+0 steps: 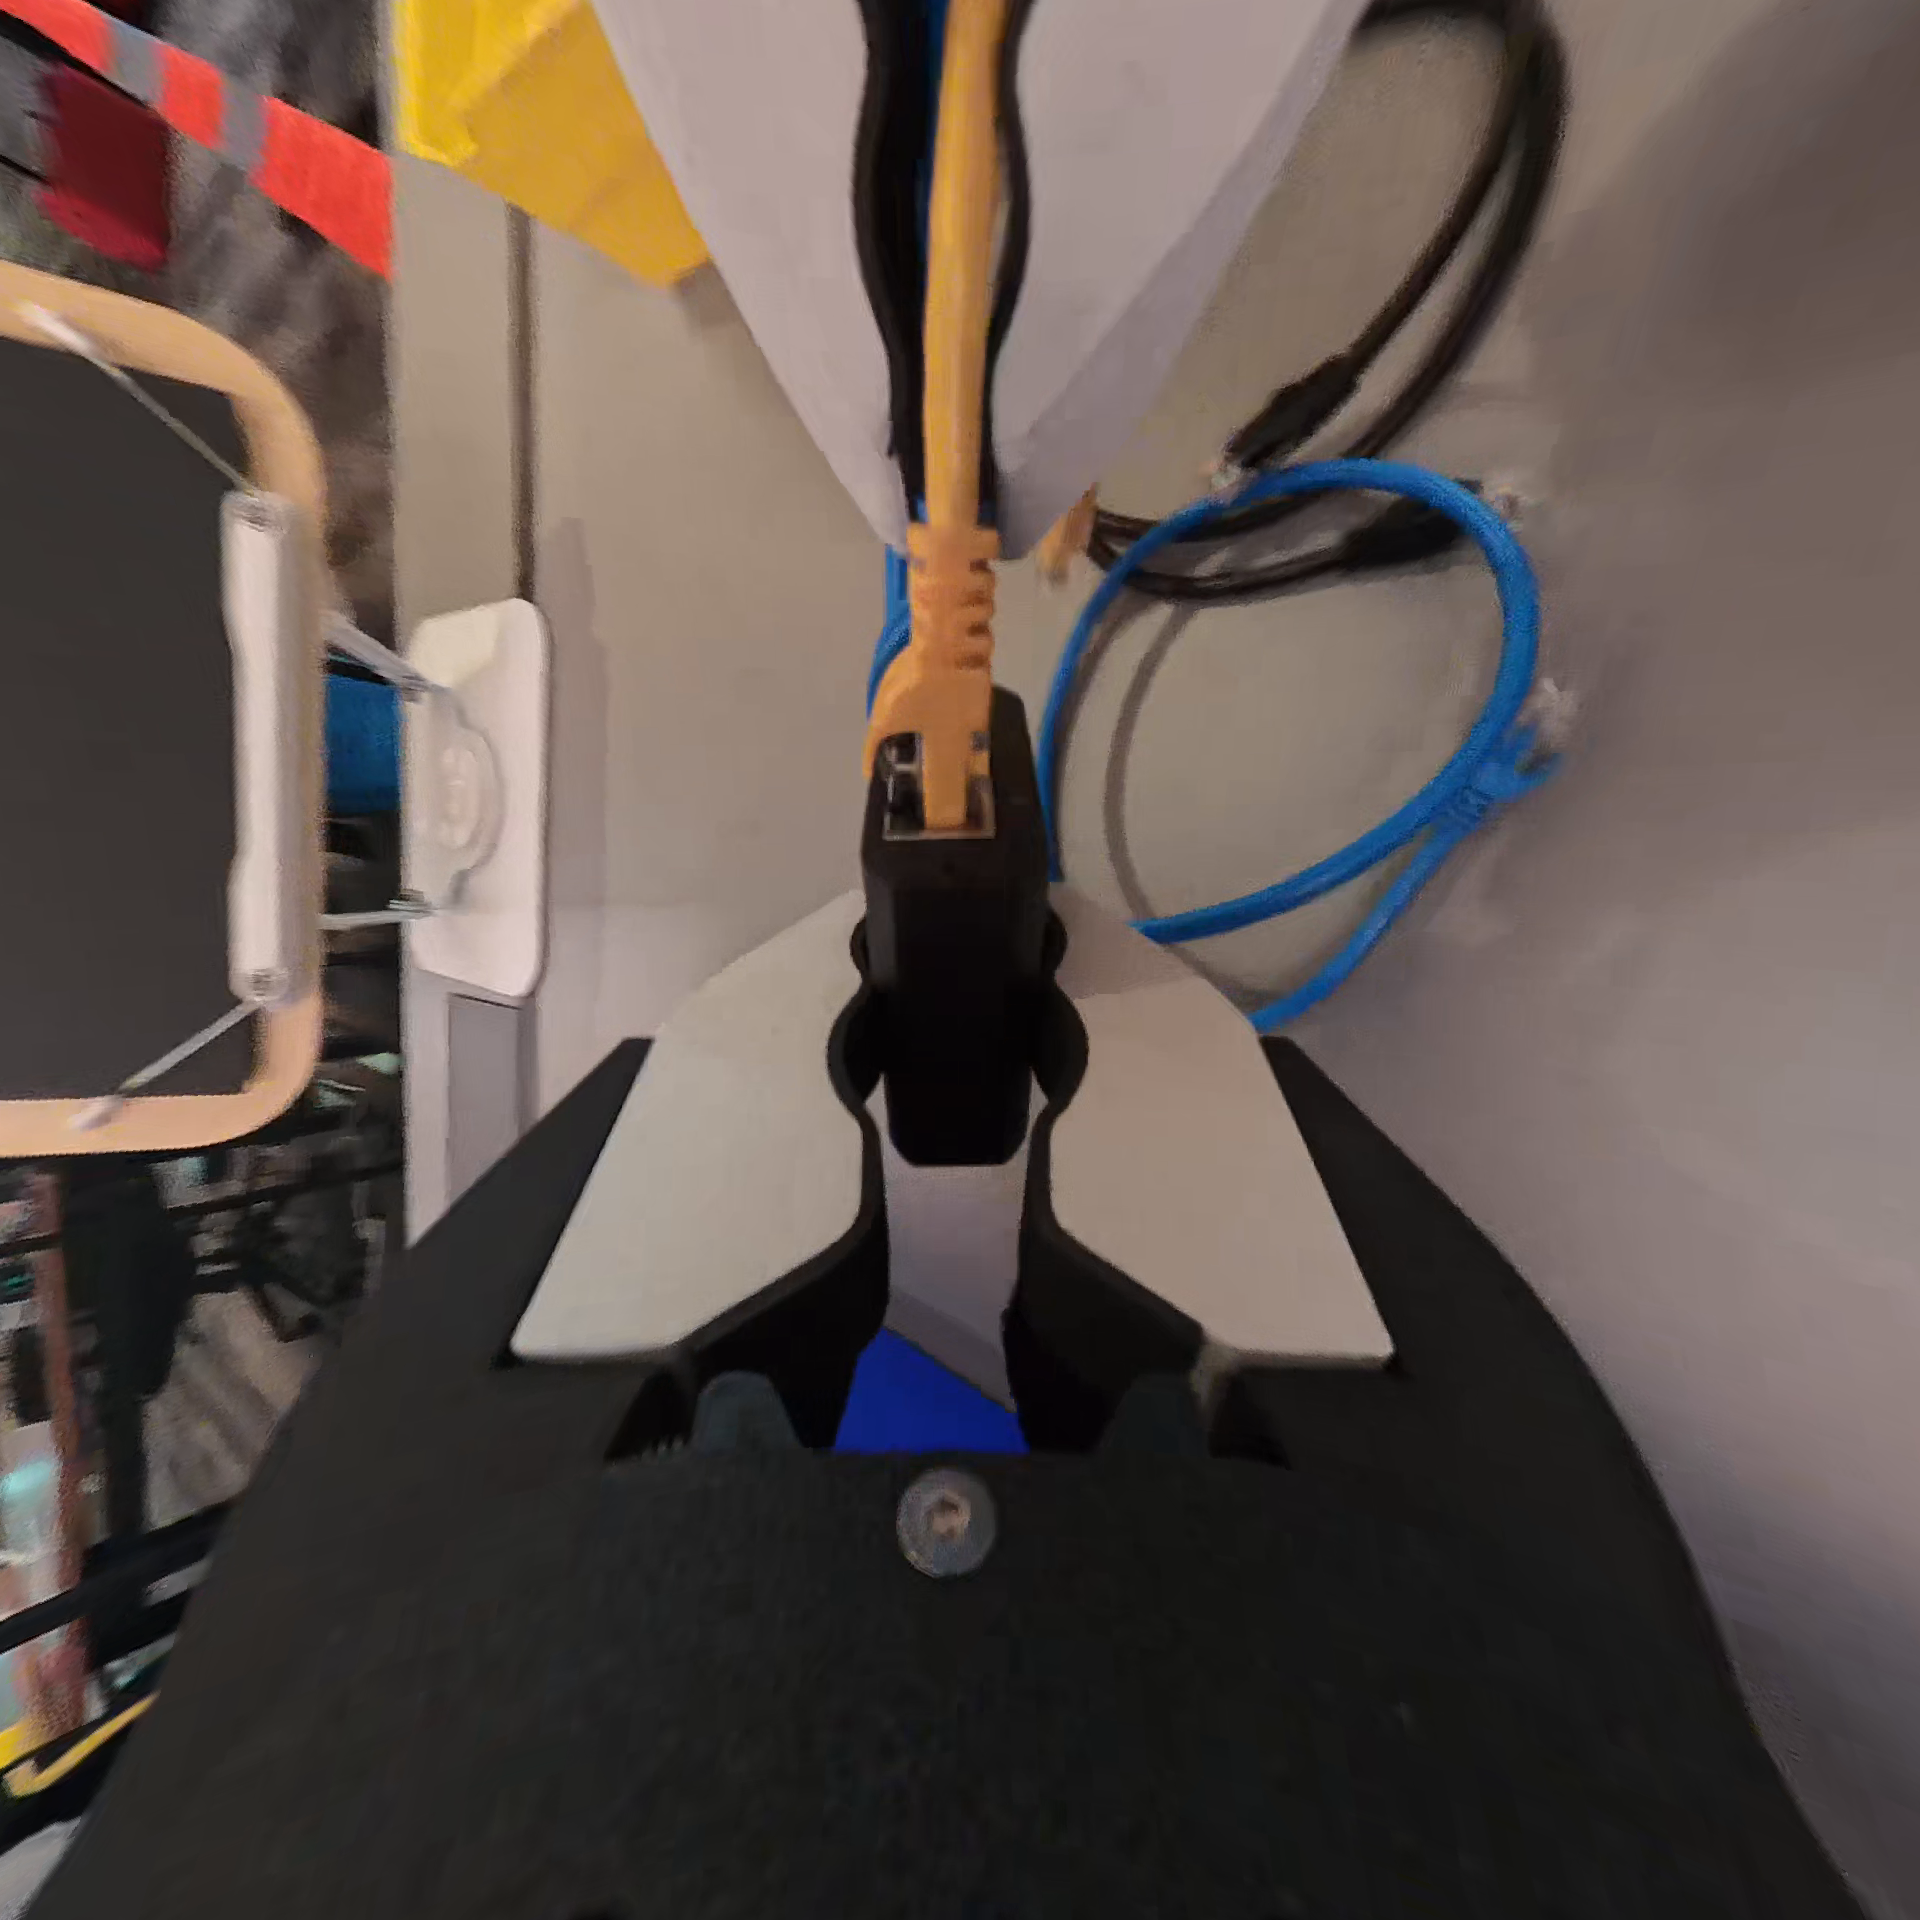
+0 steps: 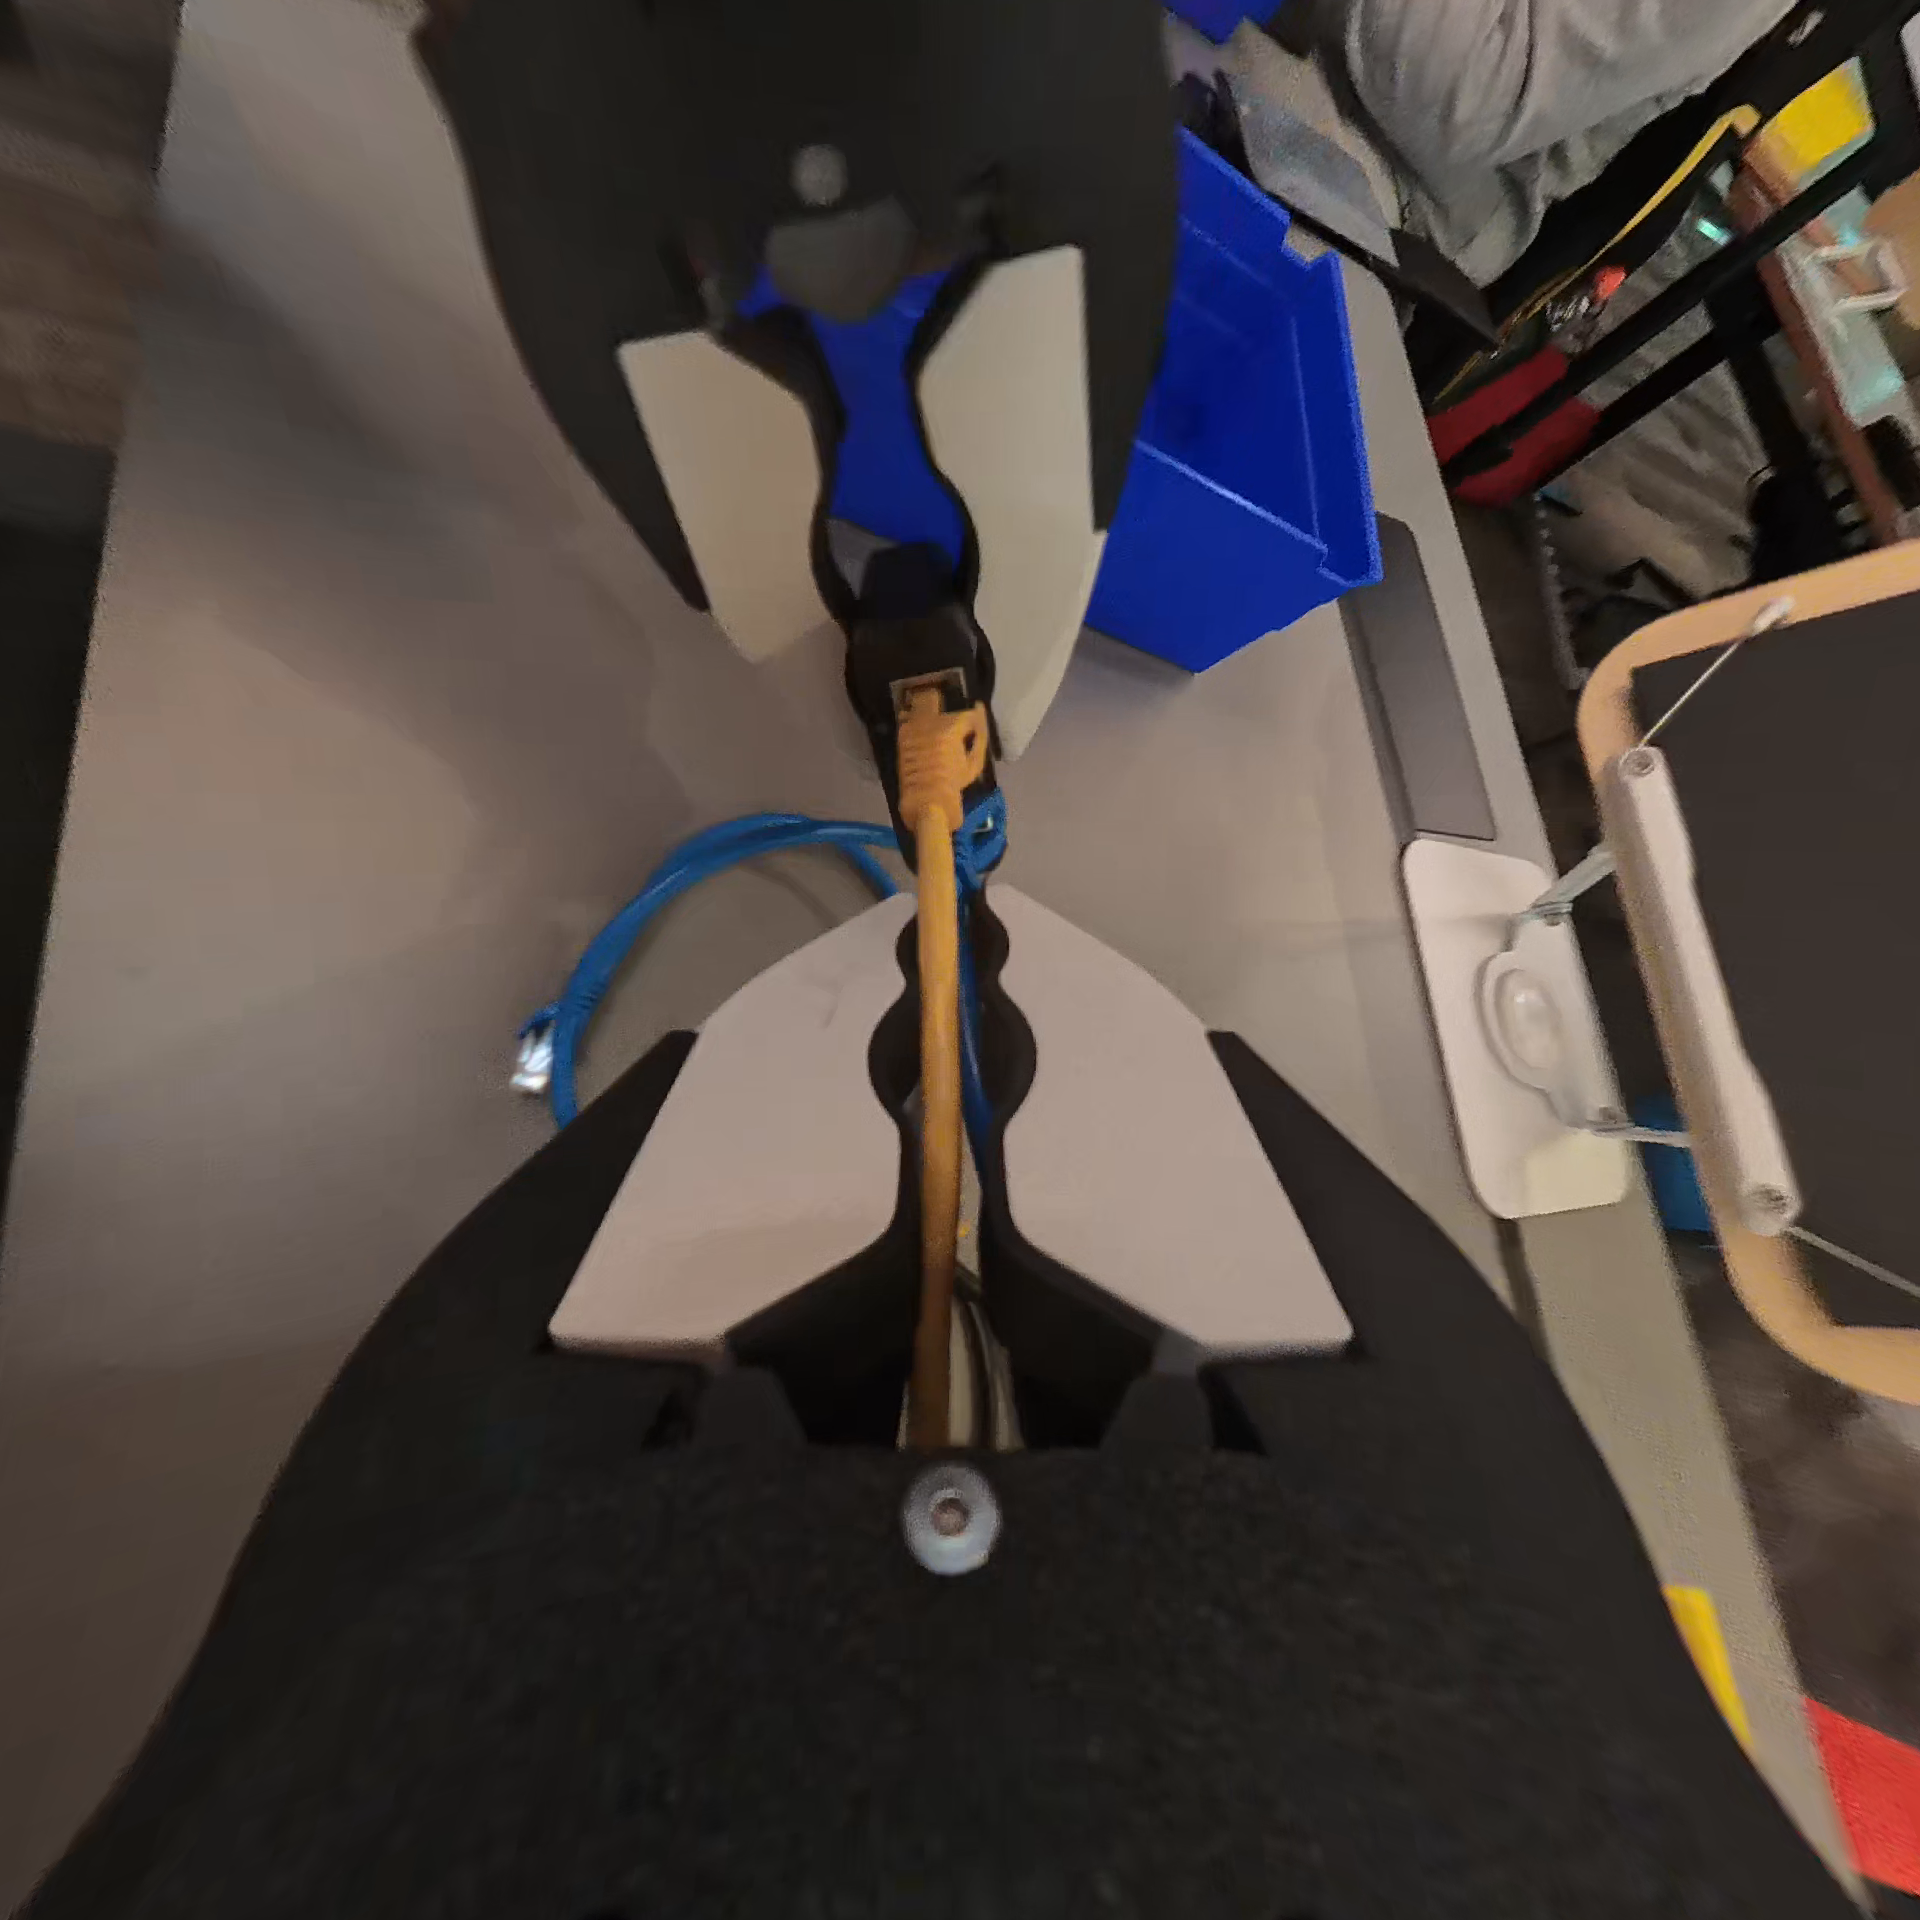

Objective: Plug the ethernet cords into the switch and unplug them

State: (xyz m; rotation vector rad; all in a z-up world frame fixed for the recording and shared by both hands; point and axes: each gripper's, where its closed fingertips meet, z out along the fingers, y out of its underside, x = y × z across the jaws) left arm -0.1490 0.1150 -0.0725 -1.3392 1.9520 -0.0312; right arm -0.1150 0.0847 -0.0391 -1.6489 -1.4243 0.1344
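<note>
Grey tabletop (image 2: 312, 727) runs under everything, blue bin (image 2: 1236, 499) at the far edge. Left hand-held gripper (image 1: 956, 997) is clamped on the small black switch (image 1: 951, 935), bracing it, while the right hand-held gripper (image 2: 940, 997) pinches the yellow ethernet cord (image 2: 935, 1039), plug seated in the port. Spare blue cord (image 2: 665, 914) lies loose beside them.

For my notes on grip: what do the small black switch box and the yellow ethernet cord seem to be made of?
The small black switch box, clamped by the left gripper, looks like matte hard plastic: dull, with rounded moulded edges. The yellow ethernet cord, held by the right gripper, seems to have a smooth flexible plastic or rubbery jacket, and its ribbed boot looks like softer moulded plastic.
</note>
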